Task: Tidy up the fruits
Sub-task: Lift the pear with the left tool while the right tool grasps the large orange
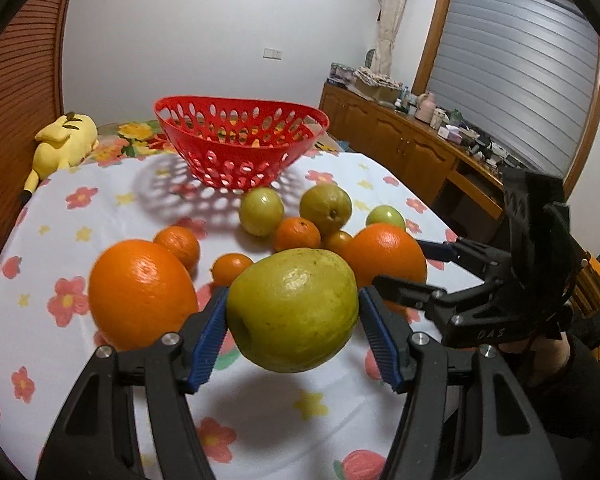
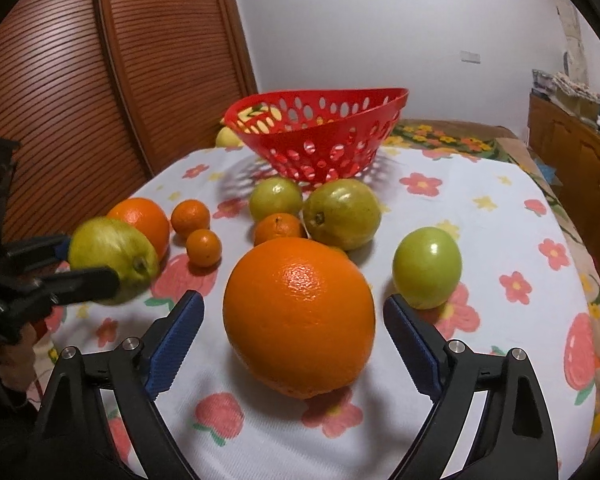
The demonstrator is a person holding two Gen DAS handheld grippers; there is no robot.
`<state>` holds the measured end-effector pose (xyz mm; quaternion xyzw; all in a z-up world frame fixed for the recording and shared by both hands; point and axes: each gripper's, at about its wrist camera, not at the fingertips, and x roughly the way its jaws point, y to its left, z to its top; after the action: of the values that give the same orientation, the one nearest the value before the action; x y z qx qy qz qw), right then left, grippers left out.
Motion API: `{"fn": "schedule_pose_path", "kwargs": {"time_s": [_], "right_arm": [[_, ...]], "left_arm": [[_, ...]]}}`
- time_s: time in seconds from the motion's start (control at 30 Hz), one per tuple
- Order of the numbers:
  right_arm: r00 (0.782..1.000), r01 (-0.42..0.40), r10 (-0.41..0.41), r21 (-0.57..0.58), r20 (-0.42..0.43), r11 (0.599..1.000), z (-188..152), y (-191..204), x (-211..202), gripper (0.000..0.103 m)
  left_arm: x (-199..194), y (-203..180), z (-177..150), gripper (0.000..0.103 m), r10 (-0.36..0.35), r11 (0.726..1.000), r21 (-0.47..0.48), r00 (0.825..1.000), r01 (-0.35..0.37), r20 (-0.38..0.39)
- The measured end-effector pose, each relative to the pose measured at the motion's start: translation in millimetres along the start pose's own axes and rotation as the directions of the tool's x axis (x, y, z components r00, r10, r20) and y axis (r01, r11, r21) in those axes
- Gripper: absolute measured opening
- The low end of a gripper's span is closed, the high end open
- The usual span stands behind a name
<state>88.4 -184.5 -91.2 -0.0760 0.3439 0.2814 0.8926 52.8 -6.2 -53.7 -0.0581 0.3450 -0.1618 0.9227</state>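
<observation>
The left gripper [image 1: 292,312] is clamping a green apple [image 1: 292,310] between its fingers (lifted off the bench [image 1: 260,420]), while the right gripper [image 2: 296,320] is standing wide around a large orange [image 2: 299,316], untouched.

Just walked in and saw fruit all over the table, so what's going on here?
A person holding a claw in each hand is sorting fruit. The left claw grips a green apple, lifted off the flowered tablecloth. The right claw stands open around a big orange that rests on the cloth. The red basket behind the fruit looks empty so far.
</observation>
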Motion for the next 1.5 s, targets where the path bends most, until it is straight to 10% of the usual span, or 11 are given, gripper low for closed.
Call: {"fn": "schedule_pose_path", "kwargs": {"time_s": [0.67, 1.5], "right_arm": [[0.995, 0.018, -0.022, -0.042, -0.097, 0.999, -0.3, 0.2, 22.2, 0.085], [1.000, 0.018, -0.016, -0.083, 0.020, 0.996, 45.3, -0.3, -26.6, 0.084]], "left_arm": [[-8.1, 9.6, 11.2, 0.063, 0.025, 1.000, -0.013, 0.999, -0.025, 0.039], [-23.6, 13.1, 47.5, 0.063, 0.053, 0.999, 0.000, 0.993, -0.053, 0.108]]}}
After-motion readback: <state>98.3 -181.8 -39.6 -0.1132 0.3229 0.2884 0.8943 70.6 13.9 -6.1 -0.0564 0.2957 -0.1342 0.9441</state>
